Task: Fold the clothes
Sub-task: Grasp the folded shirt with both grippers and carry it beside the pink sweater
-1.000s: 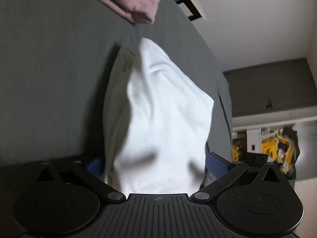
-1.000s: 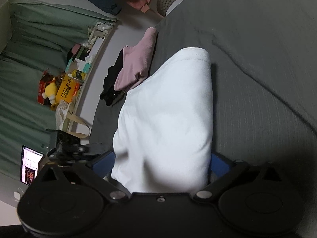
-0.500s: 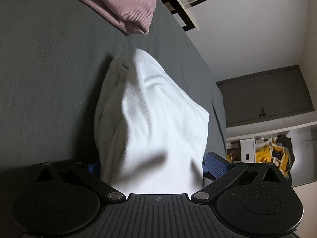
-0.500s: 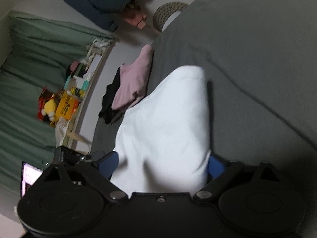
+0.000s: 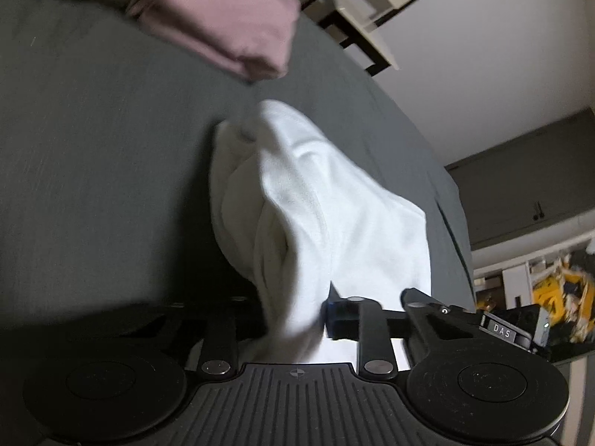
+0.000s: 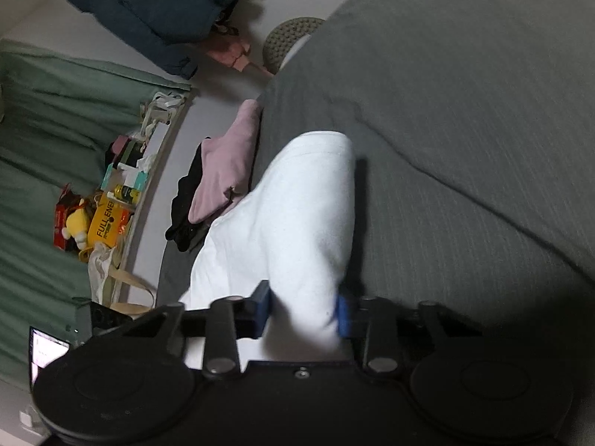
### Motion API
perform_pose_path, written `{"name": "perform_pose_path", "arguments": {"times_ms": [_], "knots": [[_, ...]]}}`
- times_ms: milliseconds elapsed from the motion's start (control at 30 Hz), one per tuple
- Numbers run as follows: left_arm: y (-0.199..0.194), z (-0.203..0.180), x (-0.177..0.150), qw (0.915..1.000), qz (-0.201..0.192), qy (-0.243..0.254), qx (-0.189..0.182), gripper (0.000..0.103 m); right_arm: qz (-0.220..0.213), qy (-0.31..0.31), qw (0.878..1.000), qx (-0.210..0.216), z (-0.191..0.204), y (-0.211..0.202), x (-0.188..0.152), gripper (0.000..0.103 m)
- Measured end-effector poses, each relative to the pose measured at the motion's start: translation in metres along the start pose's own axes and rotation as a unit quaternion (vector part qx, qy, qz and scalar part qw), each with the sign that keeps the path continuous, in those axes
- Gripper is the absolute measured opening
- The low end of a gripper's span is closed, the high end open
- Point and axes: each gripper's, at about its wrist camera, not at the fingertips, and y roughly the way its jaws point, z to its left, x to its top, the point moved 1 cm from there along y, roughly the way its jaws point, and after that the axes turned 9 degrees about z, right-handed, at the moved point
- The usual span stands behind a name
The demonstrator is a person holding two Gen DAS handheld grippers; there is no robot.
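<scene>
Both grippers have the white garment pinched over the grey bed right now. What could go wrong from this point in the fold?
1. The left gripper holds a bunched, wrinkled wad of the white garment, so creases may get folded in.
2. The pink folded garment lies close beyond the white one; carrying the fold forward could nudge or cover it.
3. The right gripper pinches only a narrow edge of cloth, which might slip out.

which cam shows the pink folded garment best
The left wrist view: the pink garment lies large ahead on the grey bed, though blurred. The right wrist view shows it small and edge-on beside the white garment.
</scene>
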Motion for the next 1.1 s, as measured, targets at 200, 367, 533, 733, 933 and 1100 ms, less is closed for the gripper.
{"name": "perform_pose_path", "arguments": {"times_ms": [200,367,533,733,933,1100], "knots": [[-0.038,-0.042,0.013,0.9974,-0.017,0.048,0.050,0.020,-0.031,-0.049,0.998,0.003,0.026,-0.016,0.000,0.023],[-0.080,-0.101,0.049,0.9933,-0.008,0.077,0.085,0.020,-0.069,-0.073,0.994,0.037,0.054,-0.045,0.011,0.023],[-0.090,-0.142,0.095,0.9865,-0.032,0.121,0.106,0.020,-0.101,-0.074,0.991,0.055,0.075,-0.071,0.051,0.023],[-0.061,-0.133,0.148,0.9808,-0.097,0.142,0.093,0.020,-0.110,-0.096,0.989,0.001,0.083,-0.063,0.119,0.023],[0.000,-0.092,0.184,0.9853,-0.099,0.117,0.076,0.020,-0.096,-0.098,0.989,-0.059,0.074,-0.021,0.171,0.023],[0.042,-0.069,0.198,0.9870,-0.089,0.103,0.086,0.020,-0.081,-0.080,0.991,-0.071,0.044,0.009,0.191,0.023]]}}
